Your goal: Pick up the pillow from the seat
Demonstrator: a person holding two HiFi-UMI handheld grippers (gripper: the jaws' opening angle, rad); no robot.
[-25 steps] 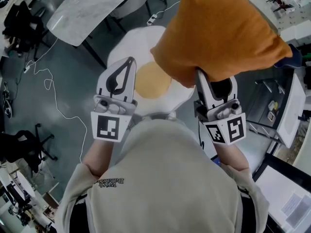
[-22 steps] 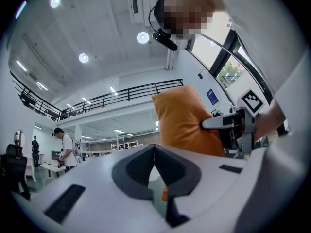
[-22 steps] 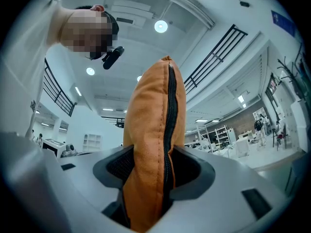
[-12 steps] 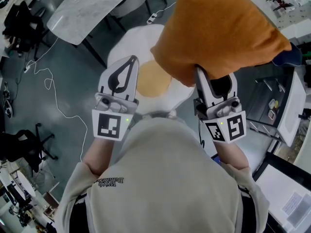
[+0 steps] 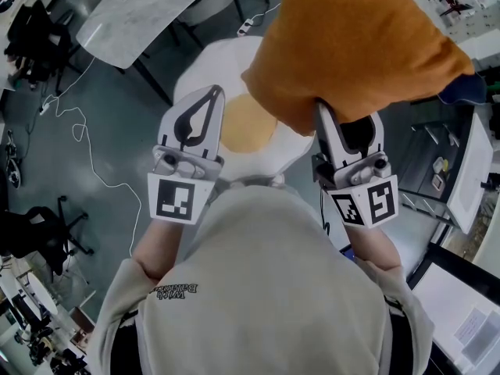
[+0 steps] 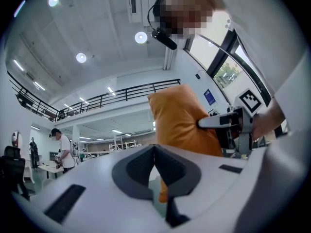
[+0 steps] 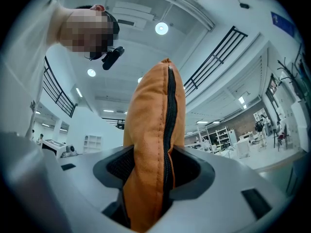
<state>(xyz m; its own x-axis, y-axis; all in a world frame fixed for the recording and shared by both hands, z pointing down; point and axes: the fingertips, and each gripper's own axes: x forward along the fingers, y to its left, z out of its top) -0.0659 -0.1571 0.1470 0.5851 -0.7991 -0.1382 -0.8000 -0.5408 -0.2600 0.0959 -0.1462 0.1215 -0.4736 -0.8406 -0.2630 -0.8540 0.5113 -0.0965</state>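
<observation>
An orange pillow [image 5: 359, 45] hangs in the air close under the head camera, above the seat. My right gripper [image 5: 322, 112] is shut on its lower corner; the fingertips are hidden in the fabric. In the right gripper view the pillow [image 7: 155, 130], zip seam facing me, is squeezed between the jaws of the right gripper [image 7: 150, 166]. My left gripper [image 5: 211, 91] stands beside it, shut and empty, its tips meeting in the left gripper [image 6: 154, 147] view, where the pillow [image 6: 182, 120] shows to the right. The seat [image 5: 207, 61] is white and egg-shaped with a yellow centre [image 5: 246, 127].
A marble tabletop [image 5: 141, 6] stands at the far left behind the seat. White cables [image 5: 86, 155] trail over the grey floor. A black office chair [image 5: 39, 237] is at the left edge, white furniture [image 5: 469, 178] at the right. A person [image 6: 60, 147] stands far off.
Both grippers have drifted very slightly upward in the head view. The pillow stays clamped in the right gripper, the left stays shut and empty.
</observation>
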